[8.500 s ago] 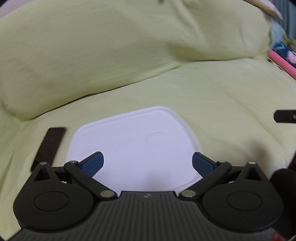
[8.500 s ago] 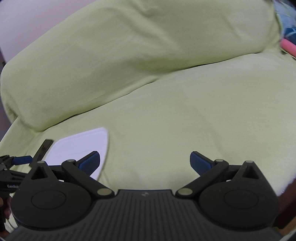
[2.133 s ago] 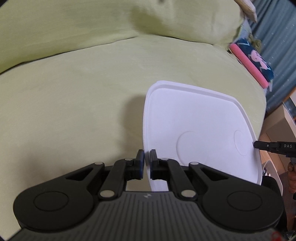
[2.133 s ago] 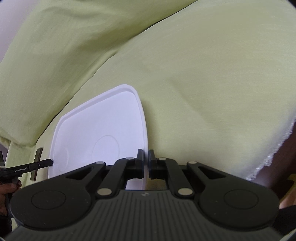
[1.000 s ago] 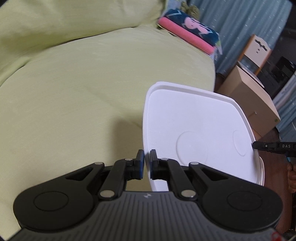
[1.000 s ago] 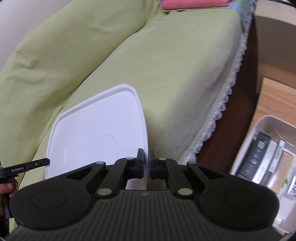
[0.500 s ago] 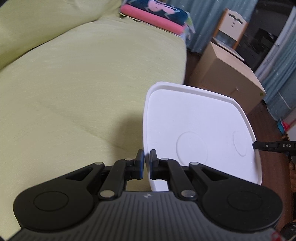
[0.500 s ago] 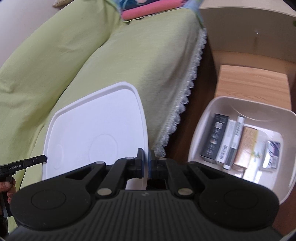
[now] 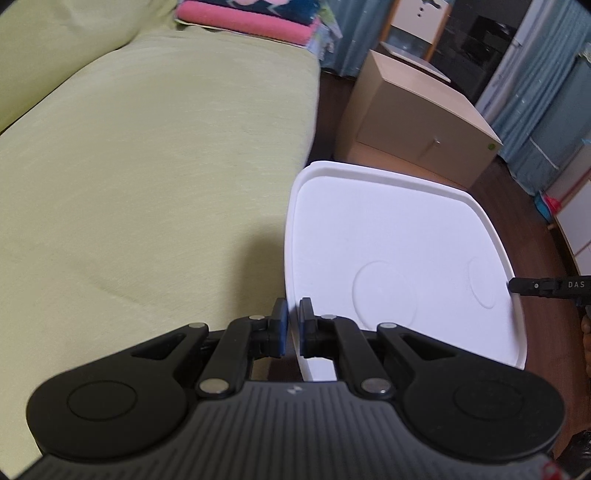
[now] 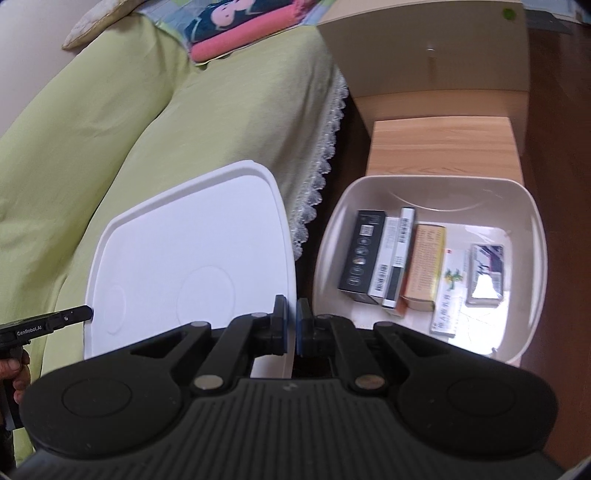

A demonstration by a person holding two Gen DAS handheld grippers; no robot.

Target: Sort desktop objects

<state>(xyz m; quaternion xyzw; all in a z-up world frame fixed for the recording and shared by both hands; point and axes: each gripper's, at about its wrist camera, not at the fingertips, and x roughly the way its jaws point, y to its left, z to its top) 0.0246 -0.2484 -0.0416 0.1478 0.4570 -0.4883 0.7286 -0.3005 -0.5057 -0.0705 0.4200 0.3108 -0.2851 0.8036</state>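
A white plastic lid (image 9: 388, 236) is held flat in the air by both grippers. My left gripper (image 9: 291, 328) is shut on its left edge. My right gripper (image 10: 291, 326) is shut on the lid's right edge (image 10: 184, 258). Each gripper's tip shows at the lid's far side in the other's view, right gripper (image 9: 532, 287), left gripper (image 10: 66, 317). In the right wrist view a beige bin (image 10: 532, 214) sits just right of the lid, holding several small boxes (image 10: 406, 258) side by side.
A green-covered sofa (image 9: 147, 147) with a lace hem (image 10: 321, 162) lies left and below. Folded pink and blue cloth (image 10: 236, 33) sits at its far end. The bin rests on a wooden stand (image 10: 443, 147). A beige cabinet (image 9: 417, 122) stands on dark floor.
Both grippers have carried the lid from over the sofa seat rightwards past its edge. The bin with boxes has come closer in the right wrist view. Both stay shut on the lid.
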